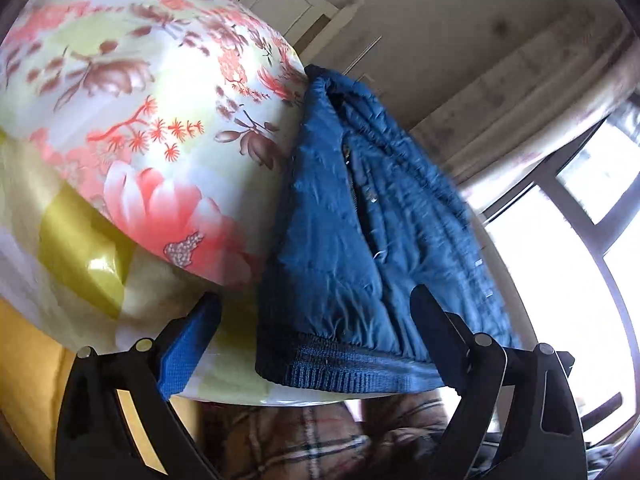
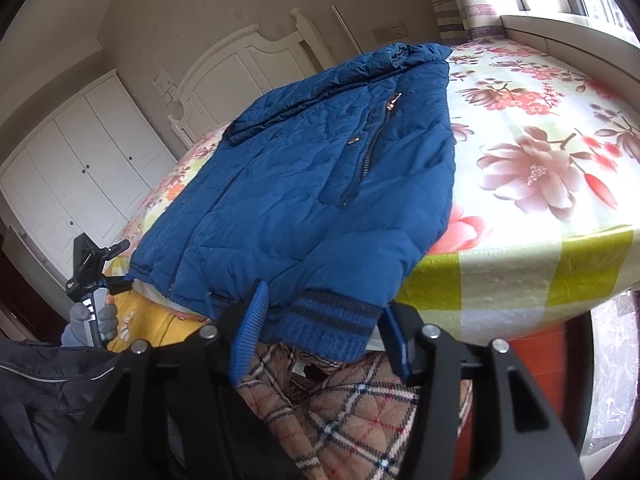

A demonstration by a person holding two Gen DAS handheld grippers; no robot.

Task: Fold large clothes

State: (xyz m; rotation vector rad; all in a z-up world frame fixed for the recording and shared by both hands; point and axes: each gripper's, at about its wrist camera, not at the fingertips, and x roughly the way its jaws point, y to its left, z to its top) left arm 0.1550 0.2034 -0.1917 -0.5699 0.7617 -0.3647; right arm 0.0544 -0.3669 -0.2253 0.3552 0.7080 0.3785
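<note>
**Blue jacket lies at the near edge of the bed**

A big blue puffy jacket (image 2: 320, 184) lies flat on the bed (image 2: 540, 264), close to the near edge. Its collar points toward the white headboard (image 2: 240, 68). Its knitted hem (image 2: 332, 320) hangs a little over the near edge. The bed has a sheet with pink and red flowers and a yellow-green check along the side.

The right gripper (image 2: 320, 332) sits at the near edge with the hem between its two blue fingers (image 2: 250, 332). The fingers stand part way open. They look like they are not squeezing the hem, but the cloth hides the spot, so this is hard to be sure of.

The left gripper (image 1: 316, 320) is at the jacket's other bottom corner. Its fingers are wide apart and hold nothing. One finger is over the bare sheet and the other is in front of the jacket's hem.

A gloved hand (image 2: 90, 320) holds the left gripper's handle. Checked trousers (image 2: 352, 408) show below the bed edge.
</note>
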